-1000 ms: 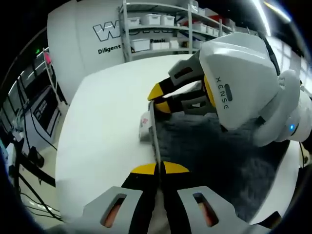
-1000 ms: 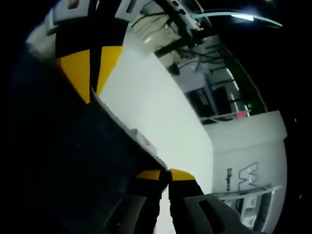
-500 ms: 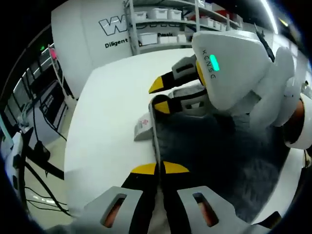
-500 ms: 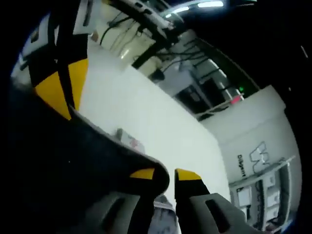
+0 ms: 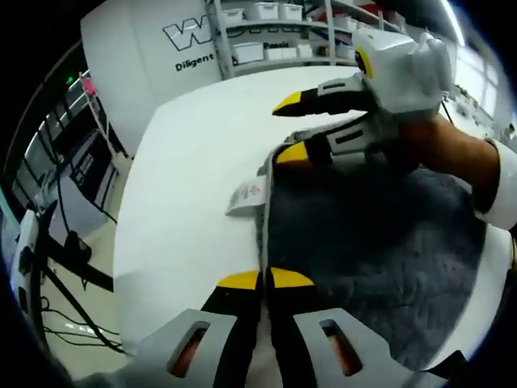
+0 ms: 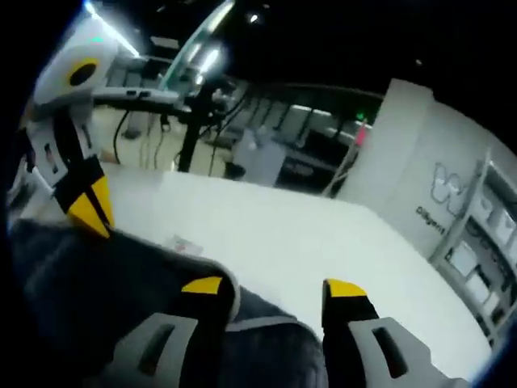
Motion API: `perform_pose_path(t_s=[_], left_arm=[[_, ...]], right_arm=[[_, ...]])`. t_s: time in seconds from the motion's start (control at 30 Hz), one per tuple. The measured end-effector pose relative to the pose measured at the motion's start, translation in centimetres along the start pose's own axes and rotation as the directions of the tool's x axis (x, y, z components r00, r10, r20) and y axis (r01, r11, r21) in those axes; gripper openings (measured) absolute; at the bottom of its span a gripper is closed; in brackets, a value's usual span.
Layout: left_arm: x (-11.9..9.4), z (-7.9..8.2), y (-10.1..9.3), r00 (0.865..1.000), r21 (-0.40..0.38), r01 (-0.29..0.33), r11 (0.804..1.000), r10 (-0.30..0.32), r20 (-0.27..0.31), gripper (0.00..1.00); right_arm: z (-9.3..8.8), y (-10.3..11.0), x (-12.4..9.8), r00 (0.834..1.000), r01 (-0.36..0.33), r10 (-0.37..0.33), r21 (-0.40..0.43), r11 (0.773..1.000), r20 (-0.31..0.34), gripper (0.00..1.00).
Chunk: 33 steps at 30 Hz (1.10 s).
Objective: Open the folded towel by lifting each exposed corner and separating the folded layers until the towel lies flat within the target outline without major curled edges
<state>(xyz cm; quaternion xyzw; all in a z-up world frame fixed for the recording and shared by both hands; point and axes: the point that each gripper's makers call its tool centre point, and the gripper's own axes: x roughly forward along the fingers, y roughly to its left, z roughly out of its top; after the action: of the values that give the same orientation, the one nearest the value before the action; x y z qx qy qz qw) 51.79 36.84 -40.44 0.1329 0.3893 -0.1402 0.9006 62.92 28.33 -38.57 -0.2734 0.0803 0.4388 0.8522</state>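
A dark grey towel [image 5: 363, 242] lies on the white table [image 5: 194, 186], with a white label [image 5: 246, 196] sticking out of its left edge. My left gripper [image 5: 265, 280] is shut on that edge at the near corner. My right gripper [image 5: 291, 128] hovers open over the far corner, one fingertip by the towel's edge and the other above the table. In the right gripper view, my right gripper [image 6: 273, 286] stands wide open above a fold of the towel [image 6: 97, 283]. My left gripper [image 6: 90, 208] pinches the edge further along, past the label [image 6: 184, 243].
The table's edge [image 5: 121, 242] runs down the left, with cables and stands on the floor beyond. Shelves with white bins [image 5: 266, 32] and a lettered white wall [image 5: 145, 56] stand behind the table. A hand and sleeve [image 5: 452, 153] hold the right gripper.
My right gripper has opened, let go of the towel's edge and drawn back from it. My left gripper stays shut on the near corner.
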Motion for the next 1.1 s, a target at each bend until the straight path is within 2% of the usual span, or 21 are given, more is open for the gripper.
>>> perform_pose_path(t_s=[0.07,0.1,0.17,0.23,0.3,0.33,0.43,0.47,0.5,0.57,0.6,0.73,0.77,0.9,0.93,1.0,1.1], left_arm=[[0.0,-0.1,-0.1,1.000,-0.004,-0.002,1.000,0.002,0.000,0.03],[-0.2,-0.3,-0.5,1.000,-0.007,-0.001,1.000,0.001,0.000,0.03],[-0.3,-0.4,-0.7,1.000,-0.011,0.001,1.000,-0.001,0.001,0.03],[-0.2,-0.4,-0.5,1.000,-0.008,0.001,1.000,-0.001,-0.003,0.03],[-0.2,-0.6,-0.7,1.000,-0.005,0.000,1.000,0.000,-0.006,0.03],[-0.2,-0.7,-0.8,1.000,-0.005,-0.001,1.000,0.001,-0.008,0.03],[-0.2,-0.7,-0.8,1.000,-0.009,0.001,1.000,-0.001,-0.017,0.03],[-0.1,-1.0,-1.1,1.000,-0.009,-0.001,1.000,0.001,-0.023,0.03],[-0.2,-1.0,-1.2,1.000,-0.003,-0.006,1.000,0.006,-0.023,0.03],[-0.2,-0.7,-0.8,1.000,-0.001,-0.009,1.000,0.009,-0.021,0.03],[-0.4,-1.0,-1.3,1.000,0.000,-0.010,1.000,0.010,-0.020,0.03],[-0.6,-1.2,-1.6,1.000,-0.018,-0.006,1.000,0.006,-0.021,0.03],[-0.6,-1.3,-1.6,1.000,-0.018,-0.008,1.000,0.007,-0.022,0.03],[-0.5,-1.0,-1.3,1.000,-0.024,-0.010,1.000,0.010,-0.018,0.03],[-0.4,-1.0,-1.2,1.000,-0.029,-0.009,1.000,0.008,-0.019,0.03],[-0.4,-1.0,-1.1,1.000,-0.043,-0.002,0.999,0.001,-0.020,0.03],[-0.2,-0.9,-0.8,1.000,-0.043,0.000,0.999,-0.001,-0.021,0.03]], right_arm=[[0.4,0.1,0.0,1.000,-0.008,0.008,-0.052,0.999,-0.010,0.42],[0.6,0.0,0.2,1.000,-0.006,0.003,-0.113,0.994,-0.026,0.43],[1.4,-0.4,0.5,0.999,0.021,-0.028,-0.194,0.981,-0.032,0.46],[2.3,-0.3,0.7,0.999,0.015,-0.027,-0.265,0.964,-0.041,0.45],[2.8,-0.5,0.8,0.998,0.034,-0.046,-0.297,0.954,-0.034,0.45],[3.7,-0.4,0.8,0.998,0.040,-0.053,-0.347,0.937,-0.028,0.44],[4.4,-0.5,1.0,0.998,0.027,-0.048,-0.407,0.913,-0.041,0.42],[4.1,-0.1,1.1,0.997,-0.013,-0.014,-0.340,0.940,-0.077,0.40],[3.7,-0.3,1.0,0.994,-0.014,-0.019,-0.304,0.952,-0.104,0.38],[4.0,-1.0,1.0,0.995,0.011,-0.044,-0.361,0.932,-0.084,0.43],[4.2,-1.0,1.0,0.996,0.009,-0.041,-0.385,0.923,-0.077,0.46],[4.1,-0.4,0.8,0.997,-0.061,0.041,-0.358,0.932,-0.064,0.42],[3.6,-0.1,0.7,0.994,-0.096,0.071,-0.346,0.933,-0.084,0.40],[2.4,-0.9,0.0,0.991,-0.109,0.071,-0.369,0.923,-0.114,0.47],[2.3,-0.6,-0.2,0.989,-0.137,0.102,-0.373,0.918,-0.111,0.46],[2.3,-0.8,-0.7,0.987,-0.148,0.110,-0.400,0.905,-0.115,0.40],[2.7,-1.7,-1.5,0.989,-0.131,0.093,-0.394,0.910,-0.114,0.37]])
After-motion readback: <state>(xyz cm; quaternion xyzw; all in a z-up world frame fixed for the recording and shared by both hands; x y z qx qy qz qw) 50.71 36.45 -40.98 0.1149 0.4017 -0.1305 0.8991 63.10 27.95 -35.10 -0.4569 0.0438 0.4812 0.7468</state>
